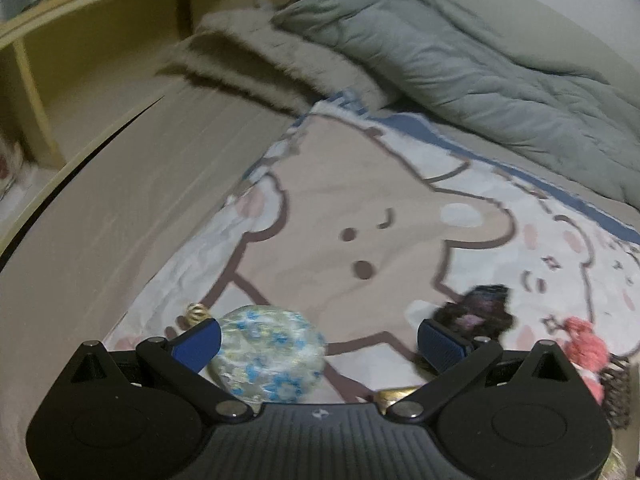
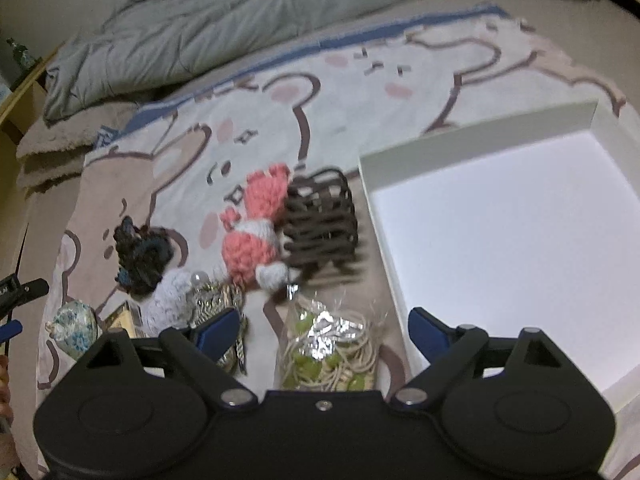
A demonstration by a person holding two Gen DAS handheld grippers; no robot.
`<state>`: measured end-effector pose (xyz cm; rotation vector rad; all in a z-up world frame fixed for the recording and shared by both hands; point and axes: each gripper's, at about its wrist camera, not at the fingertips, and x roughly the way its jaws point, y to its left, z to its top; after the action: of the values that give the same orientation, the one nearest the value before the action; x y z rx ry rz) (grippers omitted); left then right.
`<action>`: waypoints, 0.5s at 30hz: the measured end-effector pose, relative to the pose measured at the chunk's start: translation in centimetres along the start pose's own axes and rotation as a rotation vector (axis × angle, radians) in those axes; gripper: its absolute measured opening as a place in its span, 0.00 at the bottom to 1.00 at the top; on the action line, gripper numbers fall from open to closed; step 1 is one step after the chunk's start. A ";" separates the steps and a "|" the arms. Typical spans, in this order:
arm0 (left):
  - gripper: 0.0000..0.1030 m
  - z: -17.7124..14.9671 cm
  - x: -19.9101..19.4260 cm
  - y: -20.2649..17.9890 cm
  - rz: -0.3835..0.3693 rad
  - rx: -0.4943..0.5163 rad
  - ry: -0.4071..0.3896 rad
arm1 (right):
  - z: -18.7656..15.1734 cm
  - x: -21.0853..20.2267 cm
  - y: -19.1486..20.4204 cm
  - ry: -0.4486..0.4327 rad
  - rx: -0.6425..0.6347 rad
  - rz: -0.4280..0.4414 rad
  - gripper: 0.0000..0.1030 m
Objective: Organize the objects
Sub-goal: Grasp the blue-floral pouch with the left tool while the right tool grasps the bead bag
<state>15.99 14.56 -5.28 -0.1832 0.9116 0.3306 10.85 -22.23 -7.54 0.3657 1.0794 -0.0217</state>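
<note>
From my left wrist view, my left gripper (image 1: pixel 319 340) tilts down over the cartoon blanket (image 1: pixel 360 208), jaws spread wide and empty; the blue-flowered pouch (image 1: pixel 270 354) lies just inside my left finger.

From my right wrist view, my right gripper (image 2: pixel 322 334) angles down beside the white box (image 2: pixel 500 248), jaws wide, gripping nothing, above the clear packet (image 2: pixel 332 350).

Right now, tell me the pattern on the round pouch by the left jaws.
White with small blue flowers; the pouch shows best in the left wrist view.
</note>
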 end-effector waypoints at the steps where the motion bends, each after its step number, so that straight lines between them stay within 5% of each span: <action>1: 1.00 0.1 0.5 0.4 0.011 -0.009 0.009 | -0.1 0.4 0.0 0.017 0.007 0.001 0.87; 15: 0.97 -0.3 5.7 3.0 0.055 -0.093 0.171 | -1.3 3.7 0.5 0.167 0.071 -0.008 0.78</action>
<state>17.97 18.46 -10.06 -0.2753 1.0726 0.4134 11.60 -20.79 -11.12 0.4333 1.2478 -0.0375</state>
